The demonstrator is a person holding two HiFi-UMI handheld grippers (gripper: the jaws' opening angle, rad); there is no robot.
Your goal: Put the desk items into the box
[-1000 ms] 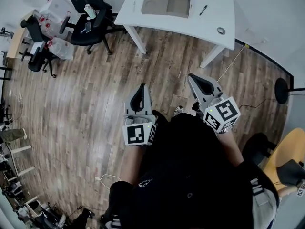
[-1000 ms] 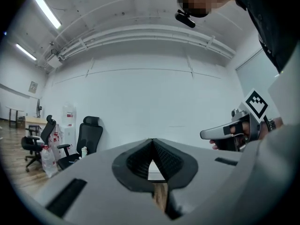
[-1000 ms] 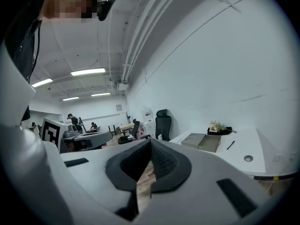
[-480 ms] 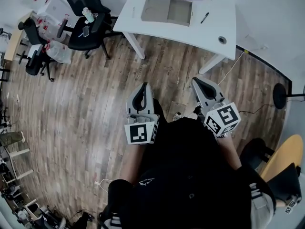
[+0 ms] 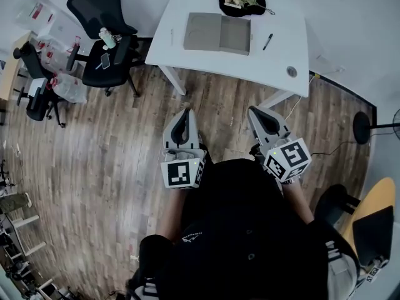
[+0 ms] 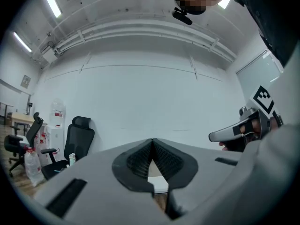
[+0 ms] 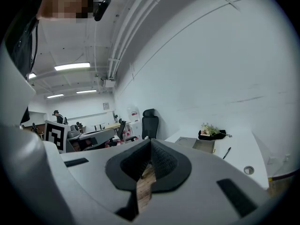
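A flat grey-brown box (image 5: pixel 218 33) lies open on the white desk (image 5: pixel 284 45) at the top of the head view. Beside it are a black tray with pale items (image 5: pixel 241 2), a black pen (image 5: pixel 267 41) and a small round ring (image 5: pixel 291 71). The right gripper view shows the same box (image 7: pixel 198 145), tray (image 7: pixel 212 134) and pen (image 7: pixel 227 153). My left gripper (image 5: pixel 182 117) and right gripper (image 5: pixel 259 115) hang over the wooden floor, well short of the desk. Both are shut with nothing between the jaws, which meet at the tips in both gripper views (image 6: pixel 152 143) (image 7: pixel 151 143).
A black office chair (image 5: pixel 105 19) with small items on its seat stands left of the desk, with more chairs and bags (image 5: pixel 44 74) beyond. A cable (image 5: pixel 294 102) runs across the floor by the desk leg. At the right are a round black stand base (image 5: pixel 361 127) and a yellow chair (image 5: pixel 375 214).
The desk has slid lower and further into the head view, showing the whole tray. Both grippers stay shut and side by side in front of the body.
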